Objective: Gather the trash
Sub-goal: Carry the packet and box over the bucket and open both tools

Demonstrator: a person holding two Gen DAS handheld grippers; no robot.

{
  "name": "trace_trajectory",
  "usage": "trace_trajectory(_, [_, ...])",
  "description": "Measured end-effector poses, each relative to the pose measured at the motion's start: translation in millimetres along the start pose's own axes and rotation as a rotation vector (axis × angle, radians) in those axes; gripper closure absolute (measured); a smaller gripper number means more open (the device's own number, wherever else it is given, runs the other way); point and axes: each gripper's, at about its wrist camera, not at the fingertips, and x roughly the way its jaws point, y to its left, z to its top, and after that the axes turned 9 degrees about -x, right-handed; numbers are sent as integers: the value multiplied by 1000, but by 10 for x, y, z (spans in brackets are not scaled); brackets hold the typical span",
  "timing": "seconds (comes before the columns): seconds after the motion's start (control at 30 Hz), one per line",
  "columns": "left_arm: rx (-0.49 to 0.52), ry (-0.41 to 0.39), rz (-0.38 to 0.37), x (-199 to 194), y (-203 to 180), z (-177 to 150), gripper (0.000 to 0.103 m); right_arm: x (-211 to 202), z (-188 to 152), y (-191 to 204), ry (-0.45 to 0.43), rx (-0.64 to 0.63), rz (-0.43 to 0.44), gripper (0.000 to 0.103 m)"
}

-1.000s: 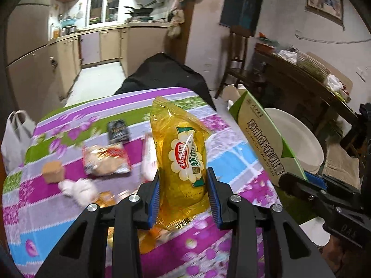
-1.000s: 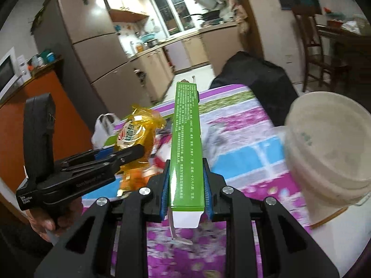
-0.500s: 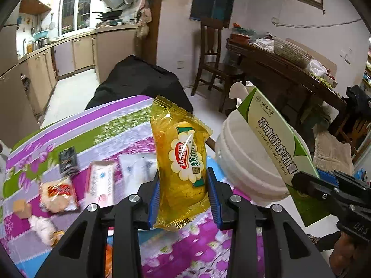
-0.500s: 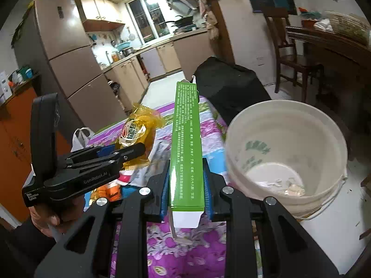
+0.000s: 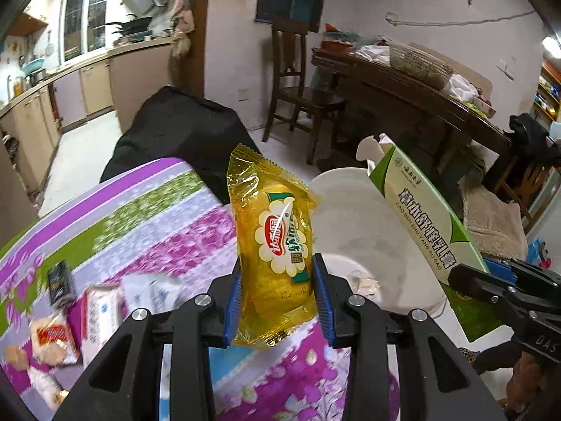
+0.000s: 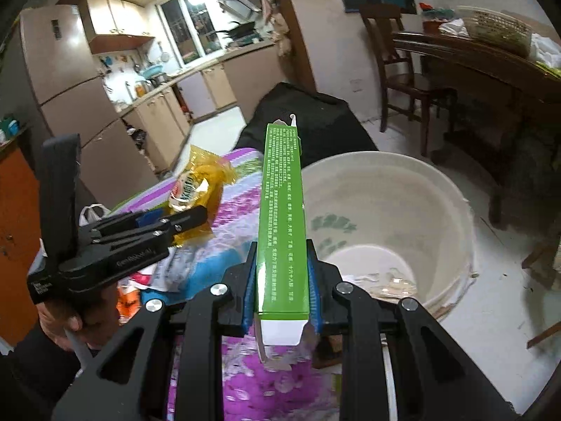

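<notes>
My left gripper (image 5: 278, 296) is shut on a yellow snack packet (image 5: 277, 245) that stands upright between the blue pads, over the table's right edge. My right gripper (image 6: 282, 287) is shut on a long green-and-white carton (image 6: 282, 217), which juts forward over the near rim of a cream plastic bucket (image 6: 438, 189). In the left wrist view the same carton (image 5: 424, 217) slants above the bucket (image 5: 354, 224), to the right of the packet. A few scraps lie on the bucket's bottom. The right wrist view shows the left gripper (image 6: 191, 215) with the packet (image 6: 200, 182) at left, held by a hand.
A flowered purple, green and blue tablecloth (image 5: 150, 224) carries several more wrappers and packets (image 5: 101, 308) at left. A black bag (image 5: 182, 133) sits behind the table. A wooden chair (image 5: 301, 91) and a cluttered dark table (image 5: 413, 87) stand beyond the bucket.
Both grippers have swung right with their loads, away from the middle of the table. The bucket has come fully into view and now lies under the carton and beside the packet.
</notes>
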Motion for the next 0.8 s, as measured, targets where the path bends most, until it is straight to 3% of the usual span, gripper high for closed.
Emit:
trace_trajectory(0.43, [122,38,-94,522,-599,360,66,45,244,-617,100,51,-129,80])
trace_trajectory(0.67, [163,120,-139,878,-814,508,66,230,299,-849,200,77,-178,80])
trace_trajectory(0.8, [201,151,-122,1060,-888,534,66,297,318,-973,253,83,-194,80])
